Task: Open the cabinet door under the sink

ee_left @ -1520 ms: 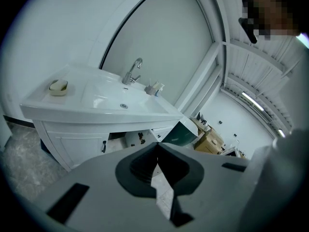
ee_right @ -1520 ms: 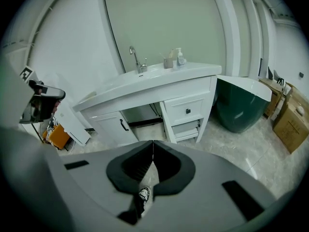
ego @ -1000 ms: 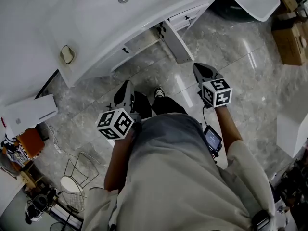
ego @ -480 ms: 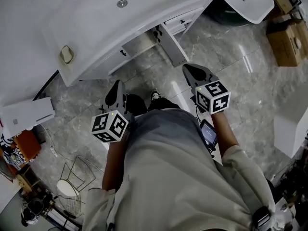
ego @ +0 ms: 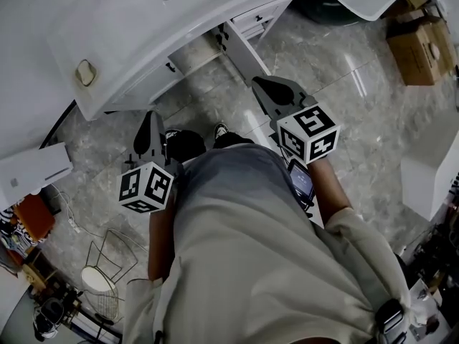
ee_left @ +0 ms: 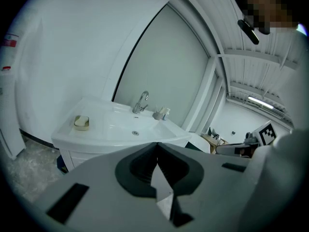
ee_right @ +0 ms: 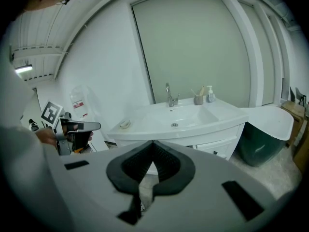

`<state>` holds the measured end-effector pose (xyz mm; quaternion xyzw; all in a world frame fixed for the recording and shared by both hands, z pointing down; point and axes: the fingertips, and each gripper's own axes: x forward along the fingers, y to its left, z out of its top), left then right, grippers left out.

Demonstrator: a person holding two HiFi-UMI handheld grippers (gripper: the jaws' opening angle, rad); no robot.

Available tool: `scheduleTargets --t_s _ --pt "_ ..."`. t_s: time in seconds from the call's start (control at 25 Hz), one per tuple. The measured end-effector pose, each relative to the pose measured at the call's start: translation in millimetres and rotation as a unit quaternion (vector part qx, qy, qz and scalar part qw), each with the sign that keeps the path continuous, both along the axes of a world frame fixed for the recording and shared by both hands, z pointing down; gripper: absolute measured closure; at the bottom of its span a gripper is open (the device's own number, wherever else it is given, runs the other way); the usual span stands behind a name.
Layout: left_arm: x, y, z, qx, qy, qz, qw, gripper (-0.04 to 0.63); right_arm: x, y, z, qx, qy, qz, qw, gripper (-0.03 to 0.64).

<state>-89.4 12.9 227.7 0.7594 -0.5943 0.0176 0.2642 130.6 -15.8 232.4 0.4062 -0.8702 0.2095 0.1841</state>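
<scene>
The white sink (ego: 143, 27) stands at the top of the head view, with the white cabinet (ego: 190, 57) under it; small dark handles show on its front. A white panel (ego: 244, 54) juts out from the cabinet toward me. My left gripper (ego: 150, 117) hangs shut and empty in front of the cabinet, apart from it. My right gripper (ego: 258, 84) is also shut and empty, close to the jutting panel. In the right gripper view the sink (ee_right: 183, 120) and the cabinet (ee_right: 215, 146) lie ahead, beyond the gripper (ee_right: 153, 142). The left gripper (ee_left: 156, 144) faces the sink (ee_left: 120, 129) from the side.
A soap dish (ego: 86, 72) sits on the sink's left rim and a faucet (ee_right: 170, 98) at its back. A cardboard box (ego: 416, 45) and a dark green bin (ee_right: 263, 146) stand to the right. A wire rack (ego: 107, 256) and a white box (ego: 32, 170) lie at the left on the marble floor.
Both grippers have moved forward toward the cabinet and a little left across the frames. Their jaws stayed shut and nothing was touched.
</scene>
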Motion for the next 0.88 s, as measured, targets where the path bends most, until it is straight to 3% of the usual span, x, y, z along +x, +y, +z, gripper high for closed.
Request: scheduleTargets --t_s 0.48,0.88 --pt "-5.1 5.9 -10.1 0.012 -0.014 -0.012 0.9998 0.597 1.3 11.9 -5.4 0.011 0.012 0.001 1.0 0.606" --pt "-1.3 8.9 -1.5 -0.005 -0.012 -0.008 0.9999 0.597 2.7 9.7 -3.2 0.007 0.009 0.001 1.0 0.606"
